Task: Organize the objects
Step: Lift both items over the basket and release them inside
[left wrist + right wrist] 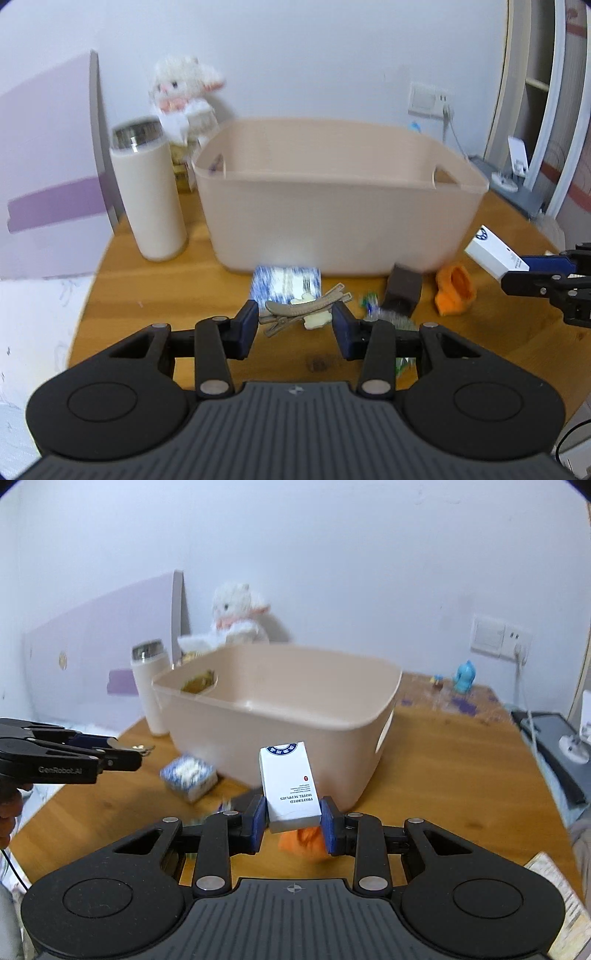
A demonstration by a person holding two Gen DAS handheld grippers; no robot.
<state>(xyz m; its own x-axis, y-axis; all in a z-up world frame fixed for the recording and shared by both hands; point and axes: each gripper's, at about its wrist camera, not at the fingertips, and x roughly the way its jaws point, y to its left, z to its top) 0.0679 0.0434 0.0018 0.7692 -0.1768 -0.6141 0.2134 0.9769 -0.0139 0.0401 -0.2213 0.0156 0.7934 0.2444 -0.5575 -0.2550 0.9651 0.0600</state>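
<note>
A beige plastic bin (340, 206) stands on the round wooden table (147, 295); it also shows in the right wrist view (295, 716). My left gripper (294, 325) holds a tan hair clip (306, 310) between its pads, a little above the table in front of the bin. My right gripper (293, 821) is shut on a white box with blue print (290, 786), held above an orange item (306, 840); the box also shows in the left wrist view (495, 253). A blue-white patterned box (286, 282) lies by the bin's front.
A white flask with a steel rim (147, 192) stands left of the bin, a plush toy (184, 92) behind it. A dark brown box (404, 288), small green bits (369, 301) and the orange item (454, 291) lie near the bin. A blue figurine (464, 677) stands at the back right.
</note>
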